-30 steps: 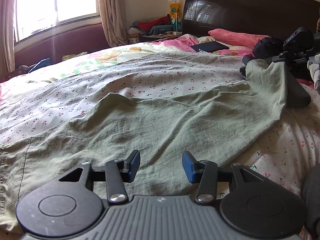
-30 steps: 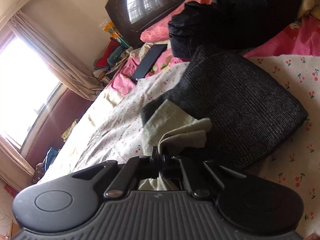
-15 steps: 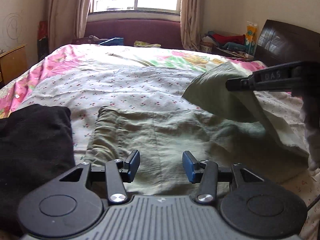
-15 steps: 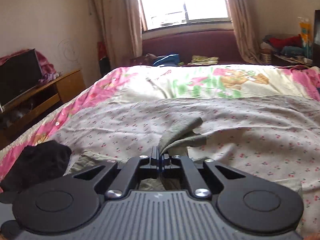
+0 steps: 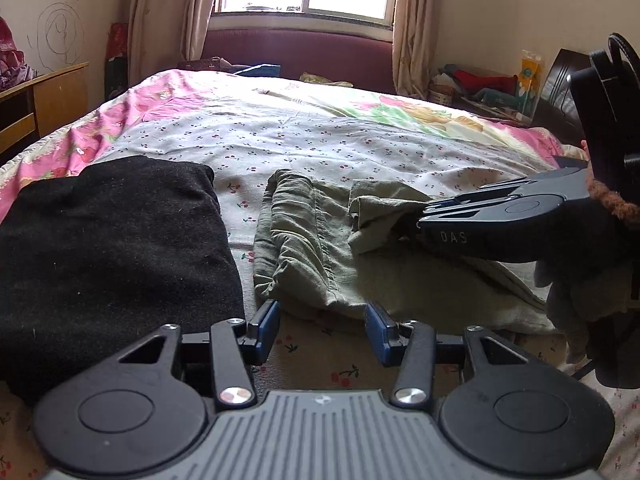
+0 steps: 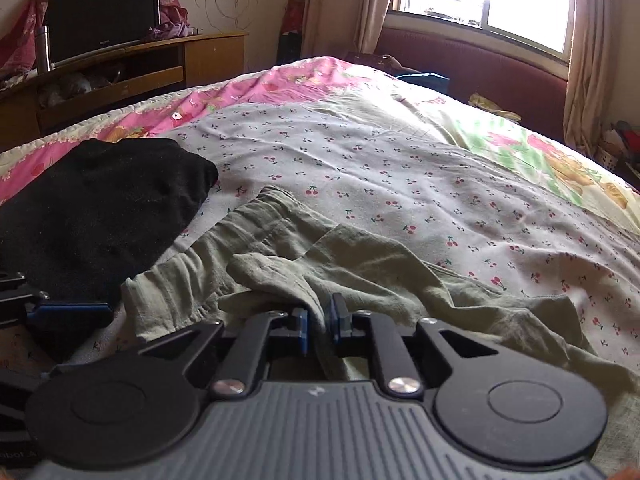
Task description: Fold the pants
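Observation:
Olive green pants [image 5: 304,240] lie on the cherry-print sheet, folded over on themselves, with the gathered waistband [image 6: 240,224] toward the left. My right gripper [image 6: 319,322] has its jaws slightly parted, and the leg-end cloth [image 6: 276,272] still runs between the pads over the waistband area. It shows from the side in the left wrist view [image 5: 424,216]. My left gripper [image 5: 325,326] is open and empty, just in front of the near edge of the pants.
A folded black garment [image 5: 108,240] lies left of the pants, touching my left gripper's left finger. The bed [image 5: 320,128] stretches to the window. A wooden TV cabinet [image 6: 120,68] stands at the left, a cluttered nightstand [image 5: 480,88] at the right.
My right gripper carried the leg end across the bed, laid it over the waistband and loosened its jaws. My left gripper swung round to face the waistband end.

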Demonstrator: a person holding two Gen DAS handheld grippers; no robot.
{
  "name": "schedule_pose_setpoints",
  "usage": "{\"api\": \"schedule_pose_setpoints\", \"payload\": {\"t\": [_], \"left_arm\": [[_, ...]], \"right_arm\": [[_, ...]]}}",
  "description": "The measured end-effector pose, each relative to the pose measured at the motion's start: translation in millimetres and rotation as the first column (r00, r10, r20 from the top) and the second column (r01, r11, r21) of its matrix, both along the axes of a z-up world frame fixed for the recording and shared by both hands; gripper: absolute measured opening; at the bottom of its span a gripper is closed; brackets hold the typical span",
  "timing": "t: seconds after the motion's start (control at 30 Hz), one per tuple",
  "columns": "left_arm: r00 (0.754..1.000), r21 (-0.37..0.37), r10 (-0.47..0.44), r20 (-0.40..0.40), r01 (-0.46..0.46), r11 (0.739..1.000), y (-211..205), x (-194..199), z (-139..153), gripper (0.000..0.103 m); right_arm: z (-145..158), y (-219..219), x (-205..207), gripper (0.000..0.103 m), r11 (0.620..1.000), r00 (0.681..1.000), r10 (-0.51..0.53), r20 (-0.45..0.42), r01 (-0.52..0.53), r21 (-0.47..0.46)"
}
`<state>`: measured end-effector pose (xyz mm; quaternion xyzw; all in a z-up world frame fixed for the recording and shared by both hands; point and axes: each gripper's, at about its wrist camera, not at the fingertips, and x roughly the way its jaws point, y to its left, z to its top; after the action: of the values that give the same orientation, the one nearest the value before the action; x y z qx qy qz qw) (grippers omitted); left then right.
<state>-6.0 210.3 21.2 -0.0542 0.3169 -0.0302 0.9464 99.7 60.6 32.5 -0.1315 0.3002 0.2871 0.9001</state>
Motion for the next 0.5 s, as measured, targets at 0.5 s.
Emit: {"api": "schedule_pose_setpoints", "payload": {"t": [0.5], "left_arm": [[0.999,0.018,0.011,0.041,-0.012,1.000,10.4,-11.8,7.5,0.059]], "right_arm": [[1.8,55.3,-10.3,0.008,0.994,0.994,0.106,0.033,-0.107,0.022]]}}
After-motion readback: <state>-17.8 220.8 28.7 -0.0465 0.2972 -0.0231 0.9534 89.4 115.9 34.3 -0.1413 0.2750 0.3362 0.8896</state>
